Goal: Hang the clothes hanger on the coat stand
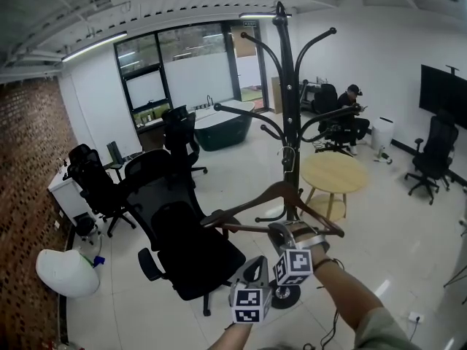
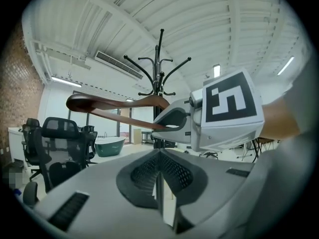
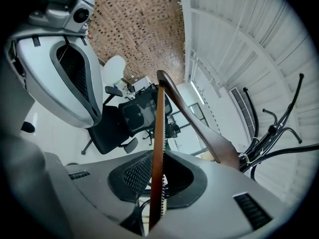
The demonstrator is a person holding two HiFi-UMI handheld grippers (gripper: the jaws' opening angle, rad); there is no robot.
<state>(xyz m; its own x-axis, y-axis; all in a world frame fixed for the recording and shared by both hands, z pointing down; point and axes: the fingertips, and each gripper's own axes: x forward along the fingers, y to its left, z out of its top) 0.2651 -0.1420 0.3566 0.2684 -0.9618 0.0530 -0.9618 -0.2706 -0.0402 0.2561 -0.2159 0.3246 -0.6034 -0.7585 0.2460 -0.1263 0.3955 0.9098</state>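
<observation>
The black coat stand (image 1: 287, 108) rises in the middle of the room, with curved arms at several heights. A brown wooden hanger (image 1: 277, 195) hangs in the air in front of its pole. The hanger's metal hook (image 1: 290, 159) is close to the lower arms, and I cannot tell whether it touches one. My right gripper (image 1: 279, 230) is shut on the hanger's bottom bar (image 3: 157, 133), which runs straight up between its jaws. My left gripper (image 1: 255, 262) sits just below and left of it, shut, with nothing between its jaws (image 2: 159, 156). In the left gripper view the hanger (image 2: 109, 102) lies in front of the coat stand (image 2: 160, 59).
Black office chairs (image 1: 190, 246) stand left of the coat stand, with more (image 1: 95, 181) by the brick wall. A round wooden table (image 1: 334, 173) is just right of the stand. A white beanbag (image 1: 67, 272) lies at the left. A person (image 1: 350, 108) sits at the back.
</observation>
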